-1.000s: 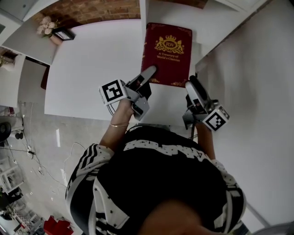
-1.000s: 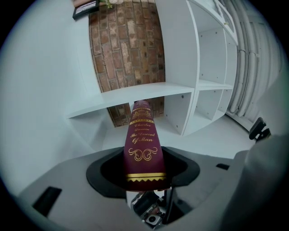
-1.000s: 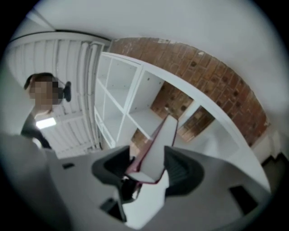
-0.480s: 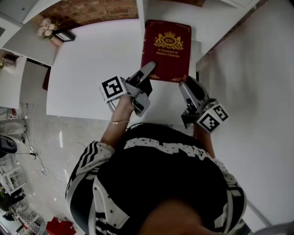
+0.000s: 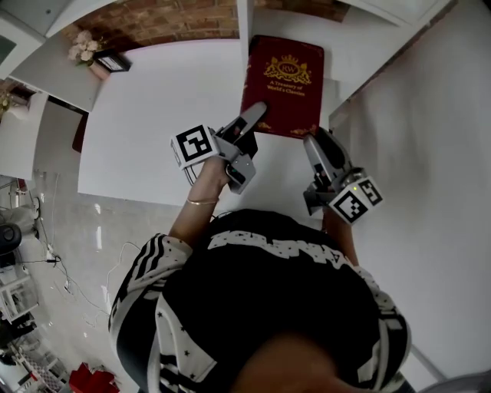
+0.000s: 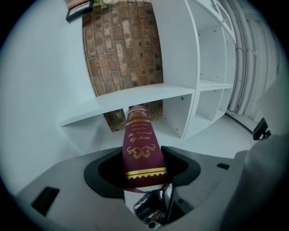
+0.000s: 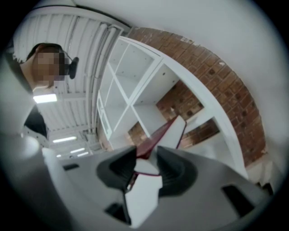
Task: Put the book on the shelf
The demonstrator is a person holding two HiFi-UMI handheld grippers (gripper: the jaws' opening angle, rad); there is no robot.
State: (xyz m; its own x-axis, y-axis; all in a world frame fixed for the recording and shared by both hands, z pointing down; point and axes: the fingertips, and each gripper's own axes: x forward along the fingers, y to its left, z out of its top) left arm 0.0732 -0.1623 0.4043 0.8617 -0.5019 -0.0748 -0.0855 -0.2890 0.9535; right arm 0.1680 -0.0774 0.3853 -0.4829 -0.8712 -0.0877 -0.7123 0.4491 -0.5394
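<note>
White counter, brick wall at twelve o'clock — jaws of the left gripper clamp the book at its spine; jaws of the right gripper are closing on its corner.

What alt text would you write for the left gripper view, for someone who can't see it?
A maroon book with gold lettering on its spine is clamped between the left gripper's two dark fingers, pointing toward a white shelf unit against a brick wall.

book: the descent of man
</note>
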